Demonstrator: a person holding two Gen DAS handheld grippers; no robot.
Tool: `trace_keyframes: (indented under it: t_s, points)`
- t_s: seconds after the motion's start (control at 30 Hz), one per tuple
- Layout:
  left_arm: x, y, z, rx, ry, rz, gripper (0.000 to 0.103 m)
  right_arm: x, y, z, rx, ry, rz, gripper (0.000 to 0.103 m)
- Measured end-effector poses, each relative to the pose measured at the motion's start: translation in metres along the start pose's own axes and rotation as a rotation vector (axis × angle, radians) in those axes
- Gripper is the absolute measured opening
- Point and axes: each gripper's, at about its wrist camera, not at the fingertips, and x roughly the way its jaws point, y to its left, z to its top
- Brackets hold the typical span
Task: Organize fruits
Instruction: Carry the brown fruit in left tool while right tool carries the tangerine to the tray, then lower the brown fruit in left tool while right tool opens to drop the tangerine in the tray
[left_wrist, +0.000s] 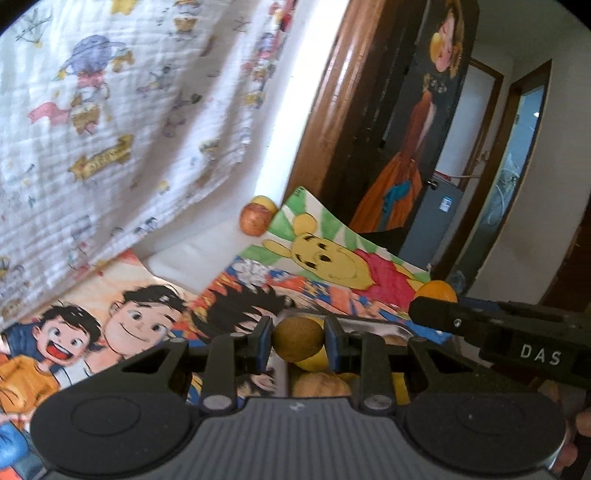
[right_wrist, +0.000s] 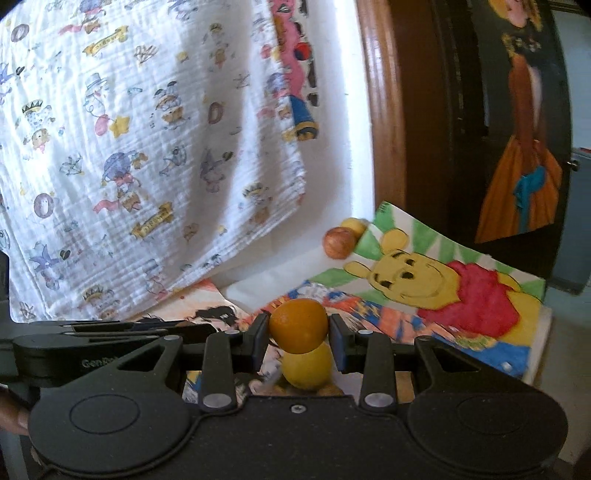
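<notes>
Left wrist view: left tongs pinching brown kiwi, above metal tray.
Right tongs: pinching orange, directly over a lemon.

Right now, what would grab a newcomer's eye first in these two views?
Each gripper holds a fruit: the left gripper is shut on a brown kiwi, the right gripper on an orange above a yellow lemon. Behind lie bright cartoon drawings, notably a yellow bear picture, with a red apple at its far corner.
</notes>
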Motion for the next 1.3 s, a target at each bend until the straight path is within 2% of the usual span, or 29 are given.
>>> trace_keyframes:
  t_s: [0.53, 1.0, 1.3]
  points:
    - [-0.014, -0.038, -0.035, 0.034, 0.052, -0.043, 0.033, -0.053, -0.026, -0.061, 0.102, 0.019, -0.07, 0.037]
    - [-0.017, -0.056, -0.064, 0.091, 0.112, -0.097, 0.033, -0.074, -0.02, -0.095, 0.085, 0.014, -0.135, 0.037]
    - [-0.014, -0.063, -0.081, 0.127, 0.153, -0.121, 0.033, -0.075, -0.016, -0.124, 0.057, 0.041, -0.177, 0.037]
